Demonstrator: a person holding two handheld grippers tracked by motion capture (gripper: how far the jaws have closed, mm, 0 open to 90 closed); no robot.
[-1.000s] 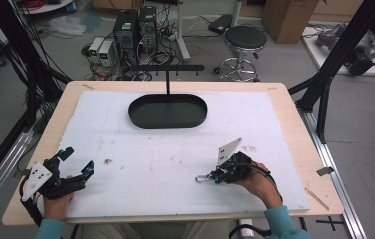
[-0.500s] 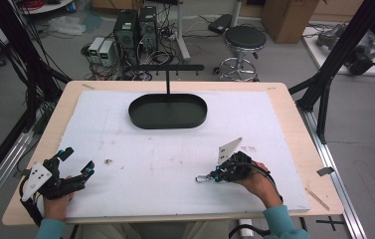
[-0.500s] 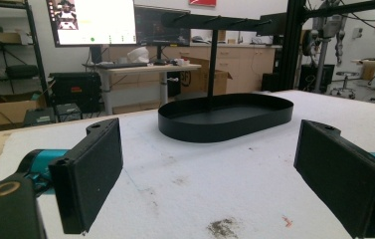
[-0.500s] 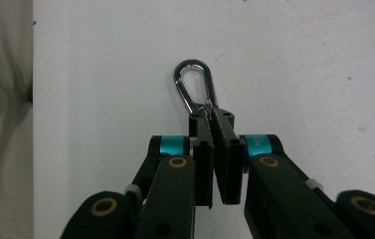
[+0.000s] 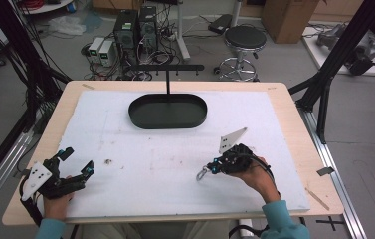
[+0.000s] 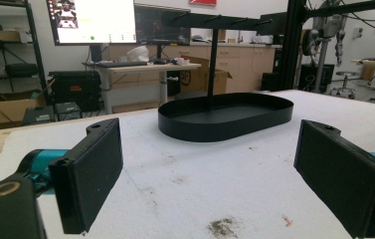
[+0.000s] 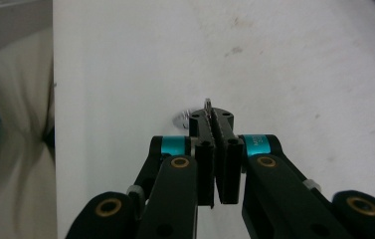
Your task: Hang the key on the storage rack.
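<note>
Right gripper (image 7: 214, 117), jaws closed on a small metal ring (image 5: 201, 175) near the table's front edge. Left gripper (image 6: 210, 174) stands open, empty. The ring is probably light, stiff, slippery; pinch across its rim.

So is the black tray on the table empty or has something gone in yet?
Empty. The black tray shows only its bare dark floor in the high view and the left gripper view.

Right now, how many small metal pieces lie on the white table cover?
2: one metal piece between the right gripper's shut jaws, one small piece lying free near the left gripper. More may be hidden.
</note>
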